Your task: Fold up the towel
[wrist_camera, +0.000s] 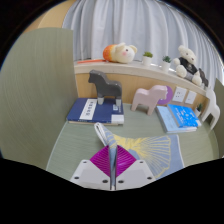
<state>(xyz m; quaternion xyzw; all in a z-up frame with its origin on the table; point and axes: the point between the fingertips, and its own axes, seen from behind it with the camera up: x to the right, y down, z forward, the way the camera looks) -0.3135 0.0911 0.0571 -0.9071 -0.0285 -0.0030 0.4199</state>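
Note:
The towel [152, 152] is pale with yellow and light blue print. It lies on the green table top [45, 120], just ahead and to the right of my fingers. A thin white-blue edge of it [103, 133] rises and runs down between the magenta pads [99, 162]. My gripper [113, 152] is shut on that edge. The pads meet in a narrow line with the cloth pinched in it. The part of the towel under the fingers is hidden.
Beyond the towel, a black toy horse [103, 86] stands on a dark blue book [90, 110]. A pale pink toy horse [150, 97] and a blue book [180, 118] lie to its right. Stuffed toys [120, 52] sit on a wooden shelf before a curtain.

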